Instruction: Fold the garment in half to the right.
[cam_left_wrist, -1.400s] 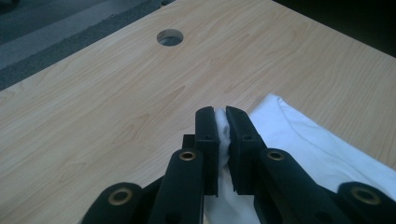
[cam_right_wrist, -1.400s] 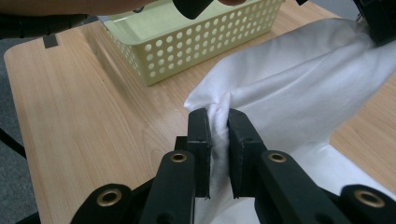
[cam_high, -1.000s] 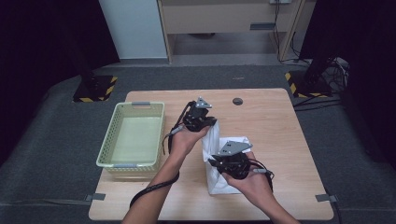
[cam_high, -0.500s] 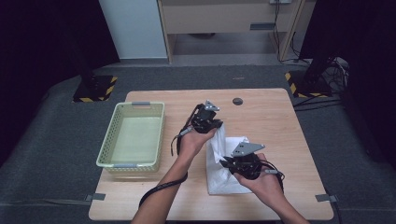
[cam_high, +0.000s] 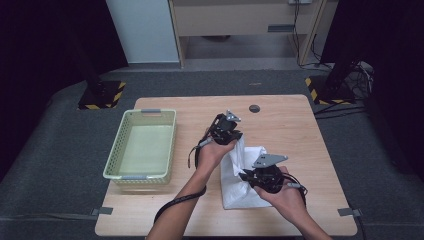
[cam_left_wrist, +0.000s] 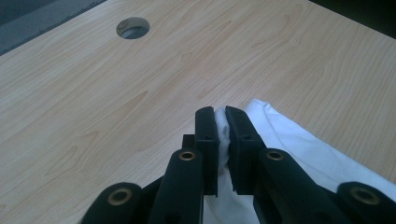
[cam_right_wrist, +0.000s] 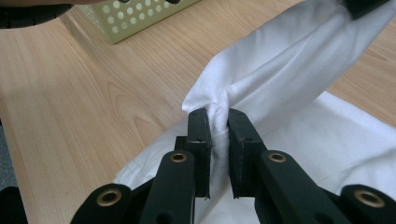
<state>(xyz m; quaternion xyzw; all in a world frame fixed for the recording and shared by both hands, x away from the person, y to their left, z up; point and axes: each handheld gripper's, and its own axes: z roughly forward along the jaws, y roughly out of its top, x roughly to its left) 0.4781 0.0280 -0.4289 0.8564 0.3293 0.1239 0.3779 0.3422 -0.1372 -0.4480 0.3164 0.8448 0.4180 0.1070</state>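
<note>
A white cloth (cam_high: 235, 187) lies on the wooden table (cam_high: 290, 125), one edge lifted and stretched between both grippers. My left gripper (cam_high: 231, 139) pinches the far end of that edge above the table's middle; its jaws are shut on a bunched fold of the cloth (cam_left_wrist: 222, 133). My right gripper (cam_high: 246, 176) holds the near end, close to the front edge, jaws shut on a twisted fold of the cloth (cam_right_wrist: 217, 116). From there the raised edge (cam_right_wrist: 289, 65) runs taut toward the left gripper. The remainder of the cloth (cam_right_wrist: 336, 140) rests flat on the table.
A pale green perforated basket (cam_high: 142, 147) stands empty on the table's left side; its corner (cam_right_wrist: 140, 18) shows in the right gripper view. A round cable hole (cam_high: 255, 108) sits near the far edge, and the hole (cam_left_wrist: 133, 28) shows ahead of the left gripper.
Both grippers have shifted right and sunk a little with the cloth still pinched. The right gripper has drawn nearer the front edge, so the lifted edge is stretched longer.
</note>
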